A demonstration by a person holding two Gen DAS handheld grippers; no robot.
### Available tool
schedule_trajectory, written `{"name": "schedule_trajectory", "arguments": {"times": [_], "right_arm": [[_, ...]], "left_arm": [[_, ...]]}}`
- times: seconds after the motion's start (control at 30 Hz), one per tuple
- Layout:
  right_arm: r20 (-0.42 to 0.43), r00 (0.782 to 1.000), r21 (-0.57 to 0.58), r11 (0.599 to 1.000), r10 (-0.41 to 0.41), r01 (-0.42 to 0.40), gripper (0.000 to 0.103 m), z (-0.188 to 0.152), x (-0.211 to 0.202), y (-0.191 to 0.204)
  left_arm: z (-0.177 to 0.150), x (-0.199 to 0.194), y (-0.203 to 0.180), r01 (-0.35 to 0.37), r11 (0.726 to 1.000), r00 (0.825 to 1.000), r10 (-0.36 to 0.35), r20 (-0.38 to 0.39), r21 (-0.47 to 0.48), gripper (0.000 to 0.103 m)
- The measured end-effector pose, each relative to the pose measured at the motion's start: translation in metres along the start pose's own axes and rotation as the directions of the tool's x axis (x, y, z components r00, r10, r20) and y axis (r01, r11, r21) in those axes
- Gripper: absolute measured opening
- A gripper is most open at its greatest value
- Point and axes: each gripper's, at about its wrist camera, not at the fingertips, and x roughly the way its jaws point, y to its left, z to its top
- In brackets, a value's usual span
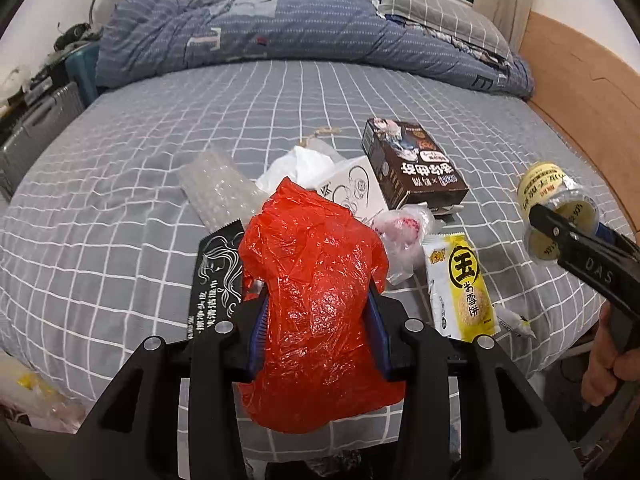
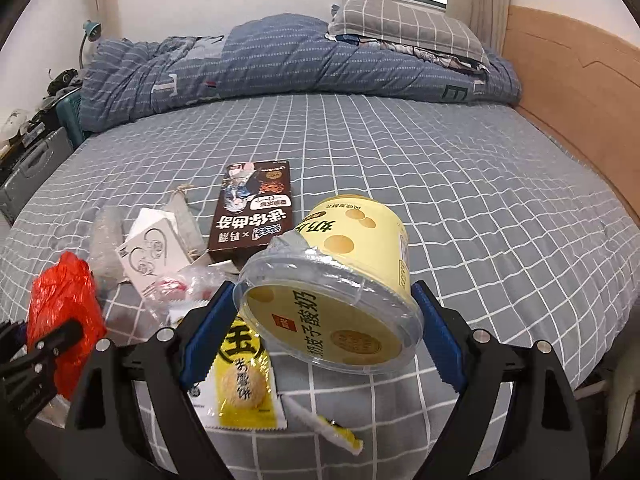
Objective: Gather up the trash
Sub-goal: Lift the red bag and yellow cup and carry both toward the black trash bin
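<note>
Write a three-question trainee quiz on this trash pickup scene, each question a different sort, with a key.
1. True or false: the left gripper is shut on the red plastic bag.
2. Multiple choice: the right gripper holds A) the brown box, B) the yellow yogurt cup, C) the yellow snack packet.
3. Fill in: the loose trash lies on the grey checked ____.

Key: 1 true; 2 B; 3 bed sheet.

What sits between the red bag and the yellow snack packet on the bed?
A crumpled clear plastic bag with red print lies between the red bag, clamped in the left gripper, and the yellow snack packet. The left wrist view shows it best.
</note>
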Motion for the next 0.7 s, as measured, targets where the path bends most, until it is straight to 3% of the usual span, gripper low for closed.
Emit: {"name": "schedule_trajectory", "arguments": {"times": [0.43,0.7], "right_arm": [[0.008,1.000,-0.014,1.000,0.028,-0.028,0.083,-0.021,-0.028,0.011],[0.020,0.999,-0.029,0.999,0.033,-0.033,0.083,-0.031,-0.046,0.017]], "left_arm": [[-0.022,-0.024,0.005,-0.048,0.998,0.999,0.048,0.011,0.039,0.040],[-0.039,-0.037,0.013,-0.040,0.999,0.999,0.040,0.007,0.011,0.040]]}}
